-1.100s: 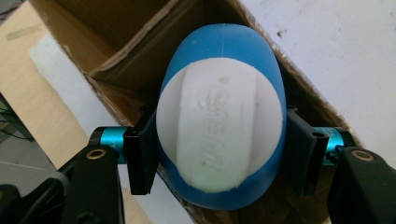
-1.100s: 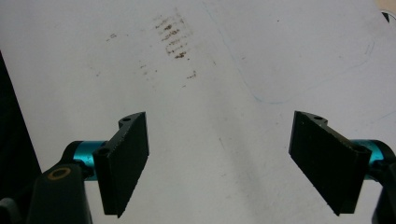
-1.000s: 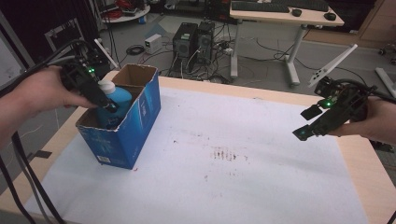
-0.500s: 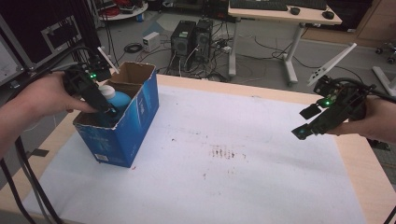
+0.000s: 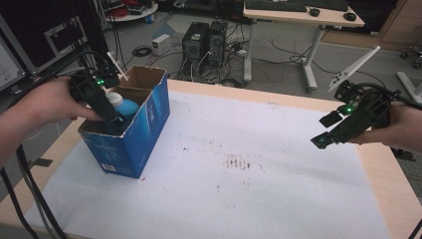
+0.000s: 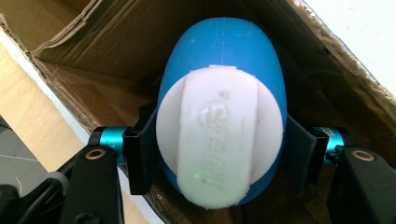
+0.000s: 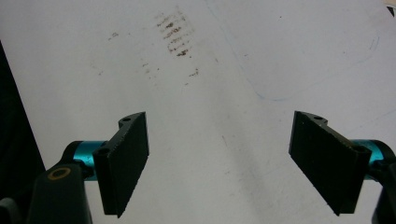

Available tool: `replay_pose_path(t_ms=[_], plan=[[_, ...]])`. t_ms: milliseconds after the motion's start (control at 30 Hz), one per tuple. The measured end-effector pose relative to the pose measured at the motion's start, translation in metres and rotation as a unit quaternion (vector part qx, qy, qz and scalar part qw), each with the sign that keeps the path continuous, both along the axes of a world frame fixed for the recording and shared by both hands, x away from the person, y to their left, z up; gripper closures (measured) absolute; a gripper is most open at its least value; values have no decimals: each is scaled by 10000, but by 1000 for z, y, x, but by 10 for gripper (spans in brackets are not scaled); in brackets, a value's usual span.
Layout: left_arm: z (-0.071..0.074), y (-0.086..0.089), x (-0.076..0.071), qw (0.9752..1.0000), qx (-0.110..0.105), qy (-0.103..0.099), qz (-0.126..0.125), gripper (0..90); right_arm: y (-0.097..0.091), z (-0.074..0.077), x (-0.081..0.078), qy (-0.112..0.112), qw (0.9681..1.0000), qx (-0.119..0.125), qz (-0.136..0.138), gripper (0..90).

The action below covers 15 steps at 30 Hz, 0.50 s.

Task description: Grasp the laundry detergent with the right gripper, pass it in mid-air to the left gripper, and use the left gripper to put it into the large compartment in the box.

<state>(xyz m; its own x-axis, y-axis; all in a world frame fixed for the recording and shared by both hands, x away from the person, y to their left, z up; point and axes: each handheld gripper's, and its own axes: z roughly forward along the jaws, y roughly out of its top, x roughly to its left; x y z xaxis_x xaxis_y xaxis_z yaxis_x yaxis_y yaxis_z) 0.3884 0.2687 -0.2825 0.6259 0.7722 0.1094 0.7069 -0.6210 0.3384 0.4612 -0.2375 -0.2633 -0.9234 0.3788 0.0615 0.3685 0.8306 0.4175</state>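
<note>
Little change over the interval. The left gripper [image 5: 117, 119], jaws clamped on the blue egg-shaped plastic bottle with the white cap [image 5: 124, 105], has shifted slightly inside the open blue cardboard box [image 5: 144, 129]; the bottle went with it and now sits a touch lower against the box rim, seen from the high view.

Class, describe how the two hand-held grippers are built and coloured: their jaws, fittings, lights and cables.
Both the left gripper and the right gripper are black, each showing a small green light in the high view. Their flat black rectangular jaws sit on turquoise metal fittings. Black cables trail from the left one. No sleeves are visible.
</note>
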Motion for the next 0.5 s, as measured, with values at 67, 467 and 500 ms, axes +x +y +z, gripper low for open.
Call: replay_pose_path(t_ms=[67,467,500], plan=[[0,0,0,10000,34,24,-7,383,0,0,1,-7,10000,11,8,197],[1,-2,1,9999,114,80,11,381,-1,1,0,-14,10000,28,-6,197],[1,-2,1,9999,113,80,11,381,-1,1,0,-10,10000,35,-15,197]])
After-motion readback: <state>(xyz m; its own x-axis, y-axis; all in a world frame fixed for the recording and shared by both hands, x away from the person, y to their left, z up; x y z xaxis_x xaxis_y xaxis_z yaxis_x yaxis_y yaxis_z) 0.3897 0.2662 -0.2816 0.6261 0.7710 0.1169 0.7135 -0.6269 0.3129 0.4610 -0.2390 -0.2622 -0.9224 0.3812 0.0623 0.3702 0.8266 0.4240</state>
